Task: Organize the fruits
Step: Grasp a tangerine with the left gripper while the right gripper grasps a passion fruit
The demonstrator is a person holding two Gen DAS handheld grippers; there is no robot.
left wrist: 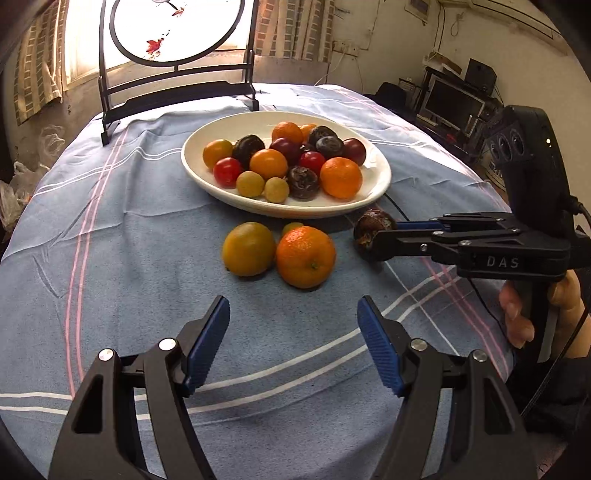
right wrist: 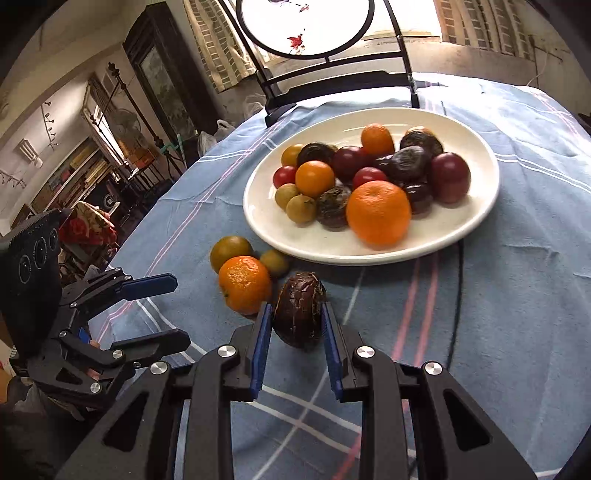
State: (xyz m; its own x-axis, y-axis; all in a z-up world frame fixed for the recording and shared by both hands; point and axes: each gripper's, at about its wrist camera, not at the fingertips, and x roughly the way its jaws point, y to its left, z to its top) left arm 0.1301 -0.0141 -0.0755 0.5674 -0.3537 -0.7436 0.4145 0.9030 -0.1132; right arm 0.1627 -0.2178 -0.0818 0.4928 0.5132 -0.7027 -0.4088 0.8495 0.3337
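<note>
1. The right claw point(right wrist: 297, 317) is closed on a dark brown wrinkled fruit point(right wrist: 298, 309), its blue pads point(right wrist: 260, 350) pressed to both sides of it, low over the counter point(right wrist: 517, 295) just in front of the plate point(right wrist: 476, 218).
2. The left claw point(left wrist: 293, 332) is spread wide and holds nothing, hovering above the blue striped cloth point(left wrist: 129, 258).
3. Just ahead of the left claw lie a bright orange point(left wrist: 306, 256) and a yellow-green orange point(left wrist: 249, 249), touching; a smaller yellowish fruit point(left wrist: 292, 227) peeks out behind them.
4. The white plate point(left wrist: 380, 184) beyond carries a pile: oranges, small red tomatoes, dark purple fruits and two pale yellow round ones.
5. The gripped fruit point(left wrist: 369, 227) may be resting on the cloth; neither view settles it.
6. A dark wooden stand with a round painted panel point(left wrist: 177, 29) sits at the far edge.
</note>
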